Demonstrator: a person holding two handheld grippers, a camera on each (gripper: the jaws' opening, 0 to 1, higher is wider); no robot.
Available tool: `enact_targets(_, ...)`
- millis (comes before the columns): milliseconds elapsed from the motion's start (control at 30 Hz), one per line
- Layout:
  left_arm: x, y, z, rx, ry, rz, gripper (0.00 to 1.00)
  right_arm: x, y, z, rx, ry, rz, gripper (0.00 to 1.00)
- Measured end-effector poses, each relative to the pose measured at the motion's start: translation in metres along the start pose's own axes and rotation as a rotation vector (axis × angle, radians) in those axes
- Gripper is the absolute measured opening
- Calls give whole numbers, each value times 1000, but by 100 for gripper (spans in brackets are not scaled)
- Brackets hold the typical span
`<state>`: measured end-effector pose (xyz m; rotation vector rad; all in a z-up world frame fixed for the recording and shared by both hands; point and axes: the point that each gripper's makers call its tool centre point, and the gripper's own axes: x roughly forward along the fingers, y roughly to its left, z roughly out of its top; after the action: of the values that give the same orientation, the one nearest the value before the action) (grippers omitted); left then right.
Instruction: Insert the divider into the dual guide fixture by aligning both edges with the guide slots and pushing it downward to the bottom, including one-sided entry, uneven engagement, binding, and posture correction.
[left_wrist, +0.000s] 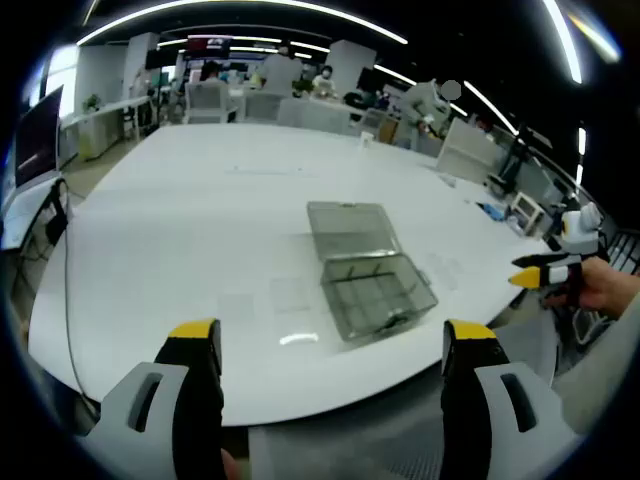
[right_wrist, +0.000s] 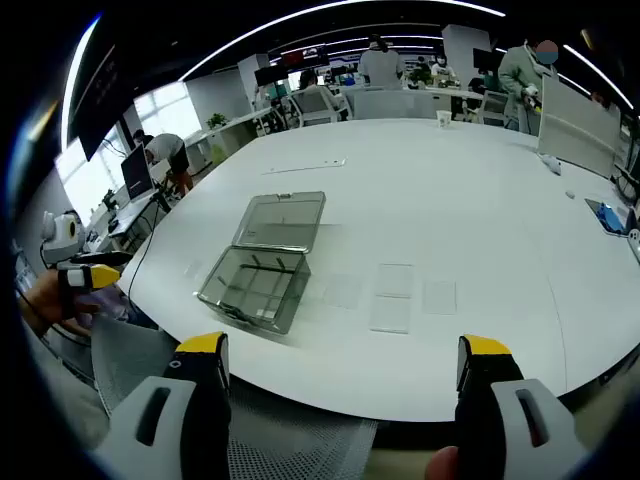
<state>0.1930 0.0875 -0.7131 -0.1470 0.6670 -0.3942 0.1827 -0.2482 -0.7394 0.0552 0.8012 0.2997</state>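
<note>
A clear plastic box (left_wrist: 375, 295) with inner partitions lies on the white table (left_wrist: 200, 210), its lid (left_wrist: 347, 228) folded open behind it. In the right gripper view the same box (right_wrist: 255, 285) sits left of centre. Three clear flat divider sheets (right_wrist: 392, 298) lie on the table right of it; they show faintly left of the box (left_wrist: 290, 295) in the left gripper view. My left gripper (left_wrist: 332, 340) hovers open before the table edge, nothing between its jaws. My right gripper (right_wrist: 345, 352) is also open and empty, short of the table edge. Each gripper appears in the other's view (left_wrist: 545, 275) (right_wrist: 90, 275).
The round table edge (right_wrist: 420, 405) runs just ahead of both grippers. A small cup (right_wrist: 442, 118) and loose items (right_wrist: 610, 215) lie at the far side. Chairs, desks and several people stand beyond the table. A cable (left_wrist: 65, 260) hangs at the left edge.
</note>
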Motion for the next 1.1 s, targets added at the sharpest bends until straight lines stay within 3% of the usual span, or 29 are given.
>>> enact_targets(1100, 0, -5, 1, 2, 5, -10, 87, -2, -5, 1, 13, -9, 2, 93)
